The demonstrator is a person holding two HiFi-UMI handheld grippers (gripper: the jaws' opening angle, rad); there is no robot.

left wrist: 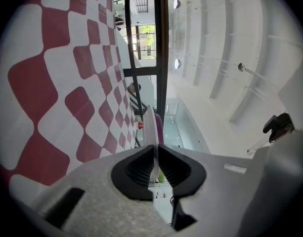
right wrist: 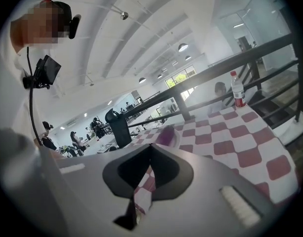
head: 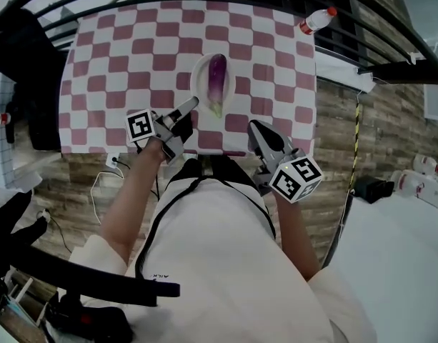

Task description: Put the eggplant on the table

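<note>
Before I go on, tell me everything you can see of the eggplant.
The eggplant is long, glossy and purple, paling to lilac near its green stem end, which points toward the person. It lies whole, lengthwise on a white plate on the checked tablecloth. Only the plate touches it; the left gripper pinches the plate's near rim, not the eggplant.

You are in a large open-plan office hall. Listed: white ribbed ceiling (right wrist: 141, 28) with round lamps (right wrist: 183, 47), distant people (right wrist: 95, 125), black railing (right wrist: 230, 65), checkered table (head: 133, 48).
</note>
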